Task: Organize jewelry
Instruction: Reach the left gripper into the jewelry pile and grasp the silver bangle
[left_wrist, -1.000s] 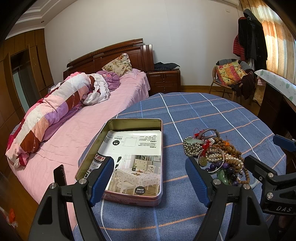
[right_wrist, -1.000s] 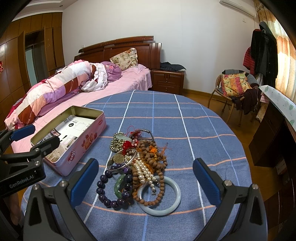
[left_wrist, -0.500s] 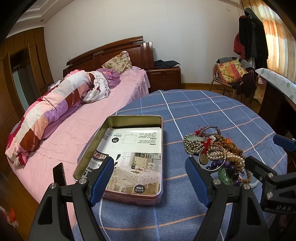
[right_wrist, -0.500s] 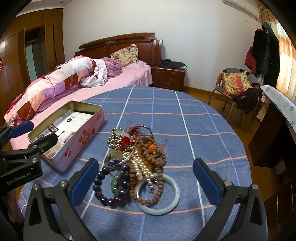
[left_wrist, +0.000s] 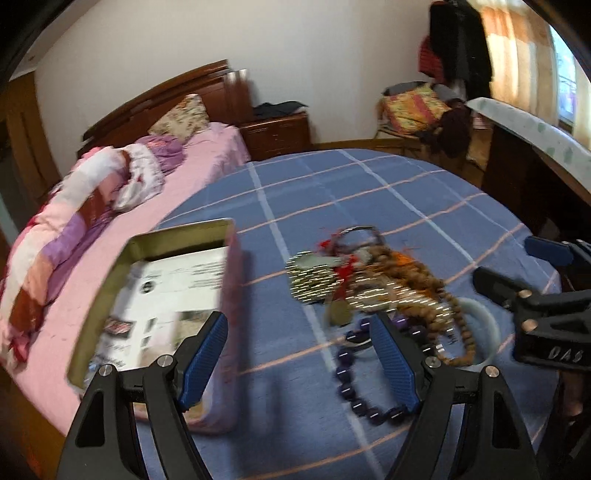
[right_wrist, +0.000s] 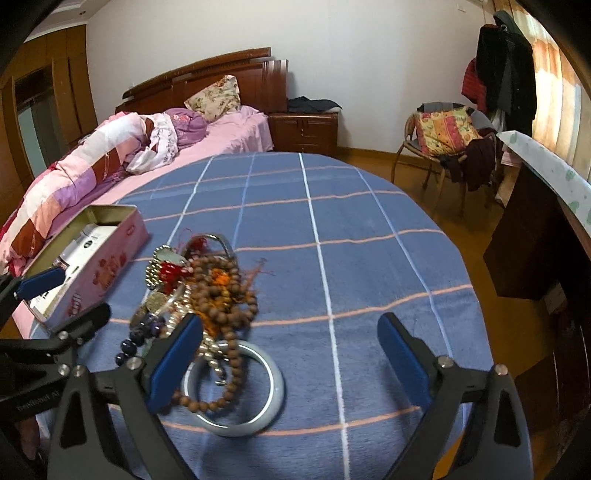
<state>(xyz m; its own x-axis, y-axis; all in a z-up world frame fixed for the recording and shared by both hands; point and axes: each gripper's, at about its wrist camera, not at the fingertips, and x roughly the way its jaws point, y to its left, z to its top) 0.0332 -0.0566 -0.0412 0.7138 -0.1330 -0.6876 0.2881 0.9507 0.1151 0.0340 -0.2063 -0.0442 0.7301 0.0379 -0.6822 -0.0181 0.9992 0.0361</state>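
A tangled jewelry pile (left_wrist: 369, 280) (right_wrist: 199, 284) lies on the blue checked tablecloth (right_wrist: 369, 258). It holds wooden beads (right_wrist: 236, 310), a purple bead bracelet (left_wrist: 354, 391) and a pale bangle (right_wrist: 273, 387). Left of it stands an open pink tin box (left_wrist: 181, 229) (right_wrist: 107, 266) with a printed sheet inside. My left gripper (left_wrist: 299, 354) is open over bare cloth, its right finger beside the purple beads. My right gripper (right_wrist: 291, 343) has its jaws wide and closing. Part of the bangle lies between them, untouched, and the left finger stands over the pile's near edge.
A bed with pink bedding (right_wrist: 110, 155) borders the table on the left, a nightstand (right_wrist: 303, 129) behind it. A chair with a cushion and clothes (right_wrist: 447, 136) and a dark desk (right_wrist: 535, 240) stand to the right. The table's edge curves round at right.
Both grippers have moved right and lower, closer to the table. The box slid from between the left fingers to their left. The pile now sits by the right gripper's left finger.
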